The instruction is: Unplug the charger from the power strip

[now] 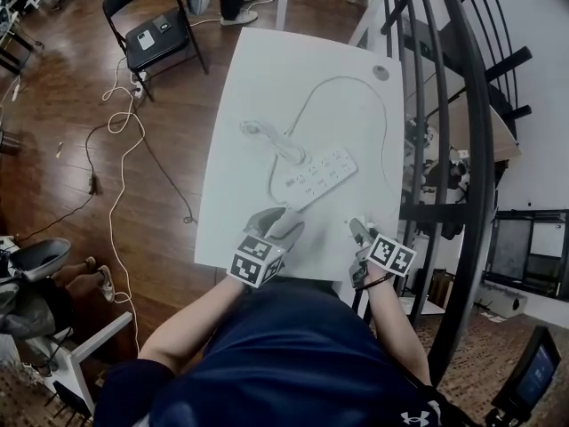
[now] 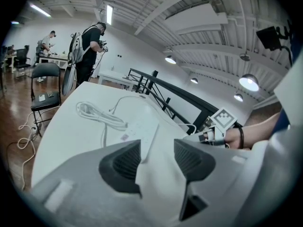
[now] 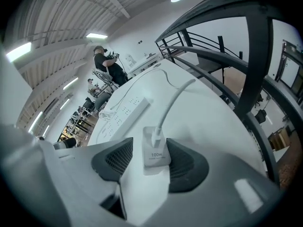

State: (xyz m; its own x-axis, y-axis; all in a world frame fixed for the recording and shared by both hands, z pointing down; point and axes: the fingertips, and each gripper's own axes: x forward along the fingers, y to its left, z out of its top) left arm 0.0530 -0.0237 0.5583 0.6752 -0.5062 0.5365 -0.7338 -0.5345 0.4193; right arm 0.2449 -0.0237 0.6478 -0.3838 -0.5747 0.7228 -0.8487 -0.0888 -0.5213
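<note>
A white power strip (image 1: 313,178) lies in the middle of the white table (image 1: 249,78), its own cord coiled (image 1: 267,139) beside it. In the right gripper view the white charger (image 3: 155,150) lies flat on the table, out of the strip (image 3: 124,109), with its white cable (image 3: 175,98) running away from it. My right gripper (image 3: 149,162) stands open around the charger, with a gap at the left pad. My left gripper (image 2: 156,162) is open and empty just short of the strip's near end (image 2: 137,129). Both grippers (image 1: 283,225) (image 1: 357,231) sit at the table's near edge.
A black railing (image 1: 453,105) runs close along the table's right side. A black folding chair (image 1: 156,25) stands at the far left on the wooden floor, with loose cables (image 1: 116,132) trailing near it. A person (image 2: 87,46) stands beyond the table's far end.
</note>
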